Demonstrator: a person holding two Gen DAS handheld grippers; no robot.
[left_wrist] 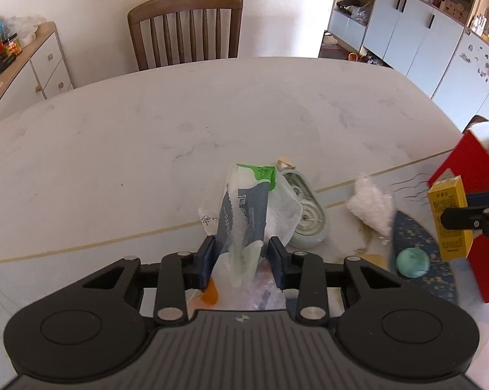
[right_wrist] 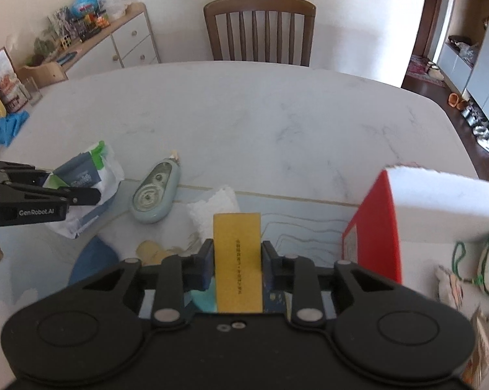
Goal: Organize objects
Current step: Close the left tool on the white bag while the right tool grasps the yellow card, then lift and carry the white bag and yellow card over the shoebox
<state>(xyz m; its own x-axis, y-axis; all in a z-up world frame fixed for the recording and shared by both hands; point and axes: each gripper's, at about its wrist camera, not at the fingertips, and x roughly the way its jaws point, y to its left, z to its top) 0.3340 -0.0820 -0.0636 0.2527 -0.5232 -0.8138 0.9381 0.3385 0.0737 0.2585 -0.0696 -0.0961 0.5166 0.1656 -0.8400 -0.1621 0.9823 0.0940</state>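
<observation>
My left gripper (left_wrist: 243, 253) is shut on a crumpled tissue packet (left_wrist: 247, 201), white plastic with blue and green print, and holds it above the table; it also shows in the right wrist view (right_wrist: 88, 178). My right gripper (right_wrist: 236, 260) is shut on a small yellow box (right_wrist: 237, 260), held upright; the box also shows in the left wrist view (left_wrist: 449, 217). A red and white box (right_wrist: 384, 227) stands open just right of it. A pale green correction tape dispenser (right_wrist: 155, 195) and a white crumpled tissue (right_wrist: 215, 208) lie on the table between the grippers.
The white marble table (right_wrist: 244, 120) holds a patterned mat (right_wrist: 306, 224), a teal ball (left_wrist: 412, 261) on a dark blue patch, and green-corded charms (right_wrist: 488, 266) at right. A wooden chair (right_wrist: 260, 29) stands behind. A sideboard (right_wrist: 114, 39) with clutter is at left.
</observation>
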